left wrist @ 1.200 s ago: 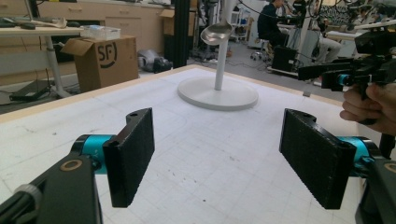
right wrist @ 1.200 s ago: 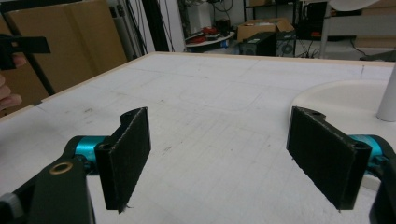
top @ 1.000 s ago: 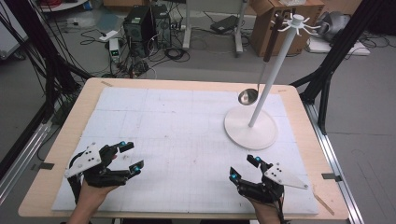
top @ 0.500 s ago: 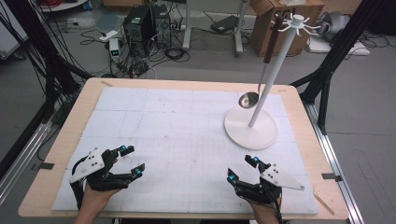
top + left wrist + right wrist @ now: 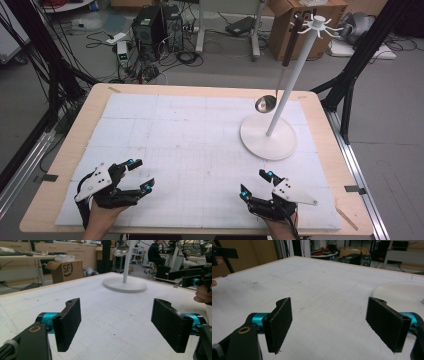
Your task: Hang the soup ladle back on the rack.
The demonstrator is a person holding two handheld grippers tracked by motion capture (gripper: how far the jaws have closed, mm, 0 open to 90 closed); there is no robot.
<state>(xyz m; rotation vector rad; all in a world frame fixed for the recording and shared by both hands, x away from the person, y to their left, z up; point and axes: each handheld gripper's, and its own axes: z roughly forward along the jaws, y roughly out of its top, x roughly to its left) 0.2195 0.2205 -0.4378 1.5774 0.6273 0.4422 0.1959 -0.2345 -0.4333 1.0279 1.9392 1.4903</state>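
Work on the ladle [image 5: 266, 102] looks to us either finished or not yet begun: it hangs from one hook of the white stand [image 5: 299, 75] at the far right of the tabletop [image 5: 200, 100], and neither tool is anywhere near it. We hold the left gripper [image 5: 141, 174] at the near left corner and the right gripper [image 5: 254, 184] at the near right edge, both low over the white mat [image 5: 190, 145] and well apart from the stand. On each, the fingers [image 5: 67, 323] are spread wide with nothing between them; the right gripper view shows the same gap over bare mat, with the stand's round base [image 5: 402, 293] off to one side.

If the aim is to hang the ladle, we judge that done. If it is to be taken down, all of that is left.

The ladle has a shiny metal bowl, seen from below in the left gripper view, and a long dark brown handle [image 5: 291, 42] running up to the hook. It hangs nearly straight, its bowl clear of the base.
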